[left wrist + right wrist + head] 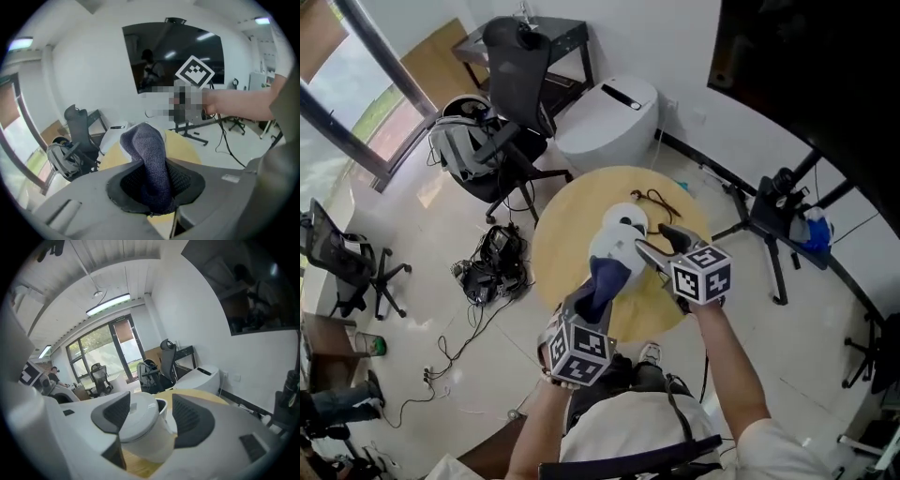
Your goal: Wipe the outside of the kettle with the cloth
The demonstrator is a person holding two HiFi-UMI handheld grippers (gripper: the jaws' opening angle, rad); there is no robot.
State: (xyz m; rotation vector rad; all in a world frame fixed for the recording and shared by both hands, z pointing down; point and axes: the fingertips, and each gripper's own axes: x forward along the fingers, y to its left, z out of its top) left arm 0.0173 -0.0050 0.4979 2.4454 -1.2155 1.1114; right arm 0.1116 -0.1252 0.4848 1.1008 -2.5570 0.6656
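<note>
A white kettle (617, 236) stands on the round wooden table (572, 211). My right gripper (661, 246) reaches in from the right, and in the right gripper view its pads sit on either side of the kettle (140, 432), shut on it (152, 416). My left gripper (586, 302) comes from the near side, shut on a dark blue knitted cloth (605, 279). The cloth's free end lies against the kettle's near side. In the left gripper view the cloth (149, 159) rises from between the jaws (154, 185) and hides most of the kettle.
A black cord (661, 202) lies on the table's far side. A black office chair (520, 75), a backpack (469, 141) and a white cabinet (609, 117) stand beyond the table. Tangled cables (492, 267) lie on the floor at left, a tripod (769, 220) at right.
</note>
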